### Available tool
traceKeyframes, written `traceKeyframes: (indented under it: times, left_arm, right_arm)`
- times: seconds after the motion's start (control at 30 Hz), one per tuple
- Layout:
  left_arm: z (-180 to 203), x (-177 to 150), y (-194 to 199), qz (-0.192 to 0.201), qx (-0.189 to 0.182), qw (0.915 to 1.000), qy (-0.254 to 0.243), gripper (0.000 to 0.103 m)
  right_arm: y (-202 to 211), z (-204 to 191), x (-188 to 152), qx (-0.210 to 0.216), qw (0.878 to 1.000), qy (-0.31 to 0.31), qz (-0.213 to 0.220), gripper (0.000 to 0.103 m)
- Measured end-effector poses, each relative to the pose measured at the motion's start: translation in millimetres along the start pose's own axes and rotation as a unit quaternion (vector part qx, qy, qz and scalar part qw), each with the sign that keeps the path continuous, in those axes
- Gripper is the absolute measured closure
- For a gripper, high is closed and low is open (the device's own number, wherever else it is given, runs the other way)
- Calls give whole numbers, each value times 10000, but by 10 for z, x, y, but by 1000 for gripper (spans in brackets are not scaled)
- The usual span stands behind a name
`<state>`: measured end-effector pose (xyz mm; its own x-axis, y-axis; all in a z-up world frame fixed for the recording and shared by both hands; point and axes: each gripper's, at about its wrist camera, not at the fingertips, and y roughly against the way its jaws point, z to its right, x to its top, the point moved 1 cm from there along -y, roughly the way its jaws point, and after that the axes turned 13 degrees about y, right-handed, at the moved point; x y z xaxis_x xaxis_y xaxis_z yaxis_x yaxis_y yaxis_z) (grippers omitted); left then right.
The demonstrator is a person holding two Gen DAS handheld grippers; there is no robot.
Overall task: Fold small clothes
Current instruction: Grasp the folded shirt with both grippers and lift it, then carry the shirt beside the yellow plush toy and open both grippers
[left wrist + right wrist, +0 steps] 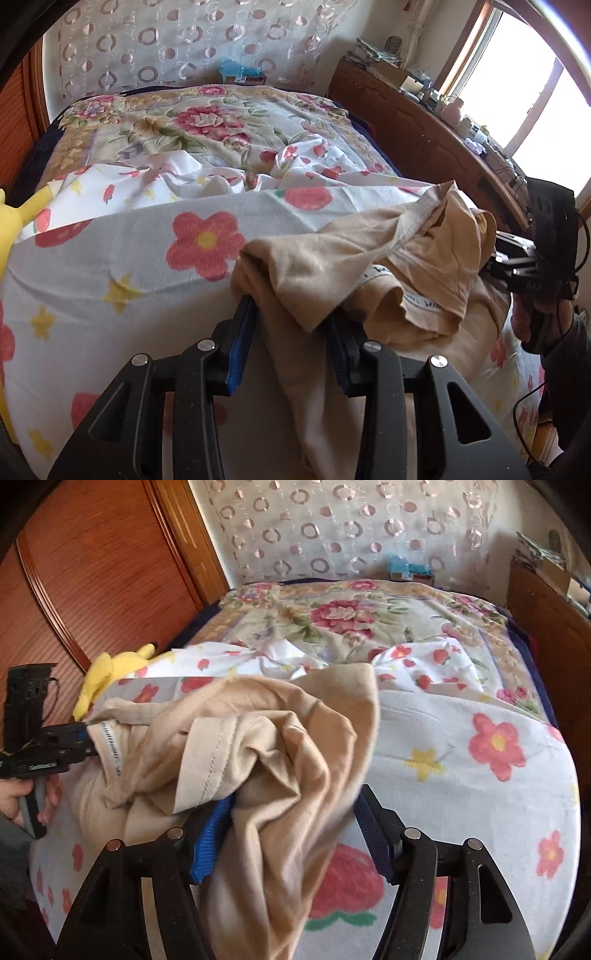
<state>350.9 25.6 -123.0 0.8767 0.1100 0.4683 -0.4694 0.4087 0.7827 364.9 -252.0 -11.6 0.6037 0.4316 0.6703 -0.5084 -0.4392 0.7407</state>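
Note:
A beige garment (369, 273) lies crumpled on the near part of the bed, its inner waistband with printed lettering showing; it also fills the middle of the right wrist view (266, 746). My left gripper (291, 332) has its blue-padded jaws spread, with a fold of the beige cloth draped between them. My right gripper (295, 830) also has its jaws spread, with beige cloth hanging between them. In the right wrist view the left gripper (79, 738) touches the garment's left edge. In the left wrist view the right gripper's body (532, 273) sits at the garment's right side.
The bed carries a white flower-print blanket (110, 266) and a floral quilt (207, 118) behind it. A yellow plush toy (110, 672) lies at the bed's left edge. A wooden cabinet (424, 125) with clutter runs along the right, a wooden door (92, 572) on the left.

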Motion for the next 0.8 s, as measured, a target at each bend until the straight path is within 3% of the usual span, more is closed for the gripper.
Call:
traceKeyframes:
  times: [0.03, 0.1, 0.13, 0.23, 0.47, 0.6, 0.8]
  left_arm:
    - [-5, 14, -9, 17, -64, 10000, 40, 64]
    - [-38, 35, -18, 48, -278, 9994, 176, 70]
    - [-45, 29, -25, -18, -433, 9988, 229, 89]
    - [-20, -23, 83, 109, -643, 9976, 237, 92]
    - [-89, -366, 1030, 1428, -574, 9864, 574, 92]
    - [-415, -578, 1493, 2044, -284, 9729, 1040, 93]
    - [-1027, -915, 1724, 2227, 184, 9571, 1846, 93]
  right_arm:
    - [-14, 10, -6, 154, 9999, 63, 32, 53]
    - [-34, 76, -23, 461, 9988, 136, 17, 74]
    - [-30, 70, -10, 496, 9985, 215, 26, 80]
    - [80, -9, 111, 413, 9963, 734, 180, 83]
    - [151, -497, 902, 410, 9751, 2101, 576, 83]
    - [-151, -1005, 1437, 639, 9541, 2856, 642, 83]
    - [-935, -1985, 2124, 1019, 9160, 3843, 531, 83]
